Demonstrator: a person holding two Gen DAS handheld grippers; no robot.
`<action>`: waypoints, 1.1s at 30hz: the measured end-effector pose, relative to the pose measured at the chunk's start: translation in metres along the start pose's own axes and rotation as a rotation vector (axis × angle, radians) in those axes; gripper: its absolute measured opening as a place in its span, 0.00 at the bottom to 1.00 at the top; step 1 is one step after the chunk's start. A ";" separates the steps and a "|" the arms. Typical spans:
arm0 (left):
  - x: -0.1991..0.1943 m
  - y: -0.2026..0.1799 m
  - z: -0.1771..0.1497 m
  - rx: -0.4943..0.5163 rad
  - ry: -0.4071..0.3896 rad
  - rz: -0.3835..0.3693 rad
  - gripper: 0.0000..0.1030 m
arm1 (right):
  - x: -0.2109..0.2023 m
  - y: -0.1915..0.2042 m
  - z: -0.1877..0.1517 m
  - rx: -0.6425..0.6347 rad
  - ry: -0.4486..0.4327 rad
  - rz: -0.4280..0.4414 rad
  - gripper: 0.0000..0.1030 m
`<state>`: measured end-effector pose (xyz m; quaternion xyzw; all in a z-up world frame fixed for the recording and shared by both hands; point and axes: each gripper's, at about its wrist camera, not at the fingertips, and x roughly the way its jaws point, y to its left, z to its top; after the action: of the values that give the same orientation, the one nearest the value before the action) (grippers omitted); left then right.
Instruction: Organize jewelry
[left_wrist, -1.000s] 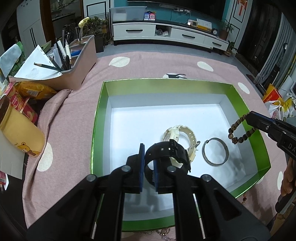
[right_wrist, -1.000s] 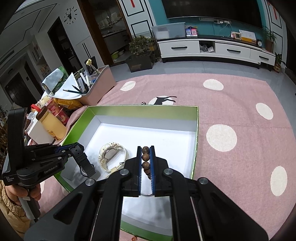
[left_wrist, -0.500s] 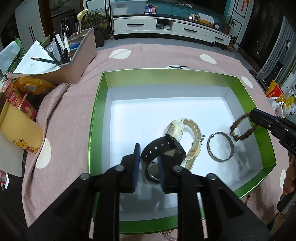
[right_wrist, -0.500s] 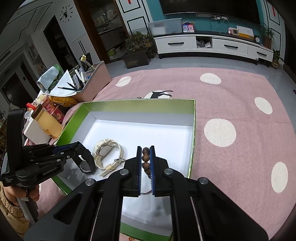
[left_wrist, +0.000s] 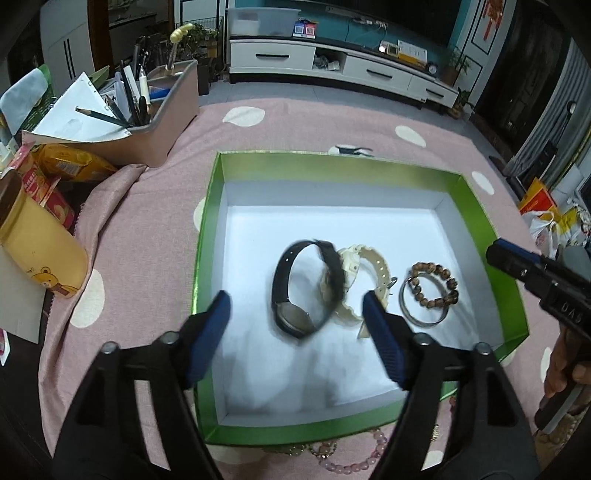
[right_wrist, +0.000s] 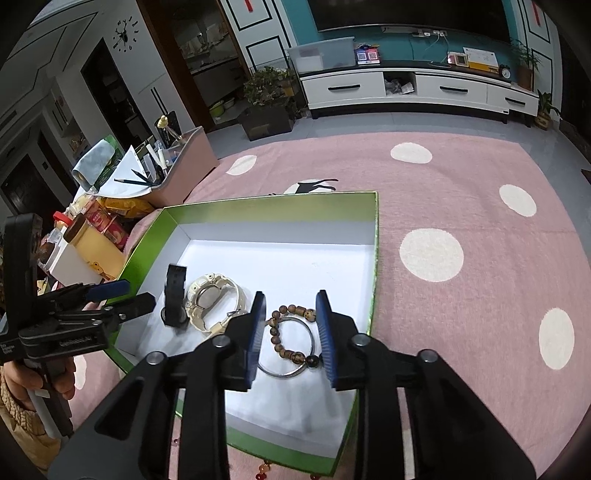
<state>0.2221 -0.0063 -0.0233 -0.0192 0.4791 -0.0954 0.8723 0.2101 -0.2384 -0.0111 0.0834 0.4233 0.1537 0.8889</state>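
Jewelry lies released inside the green box (left_wrist: 207, 236): black watch (left_wrist: 304, 288) ahead of the opening left gripper (left_wrist: 295, 332); beaded bracelet (right_wrist: 291, 332) beneath the opening right gripper (right_wrist: 290, 332), both dropped for sorting, nothing clamped.

Bare box floor (left_wrist: 332, 221) beyond watches (left_wrist: 306, 288)

It was a home living room. A white TV cabinet (right_wrist: 417, 90), wall clock (right_wrist: 125, 35) and potted plant (right_wrist: 264, 86) showed it.
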 end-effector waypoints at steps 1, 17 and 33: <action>-0.003 0.000 0.001 -0.004 -0.008 0.001 0.78 | -0.002 -0.001 -0.001 0.002 -0.002 0.001 0.29; -0.041 0.003 -0.016 -0.046 -0.059 -0.004 0.78 | -0.040 0.004 -0.026 0.000 -0.032 0.014 0.29; -0.075 0.017 -0.058 -0.093 -0.075 -0.018 0.78 | -0.069 0.004 -0.071 0.020 -0.020 0.036 0.29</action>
<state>0.1369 0.0274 0.0054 -0.0679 0.4498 -0.0802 0.8869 0.1131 -0.2569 -0.0039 0.1012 0.4145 0.1645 0.8893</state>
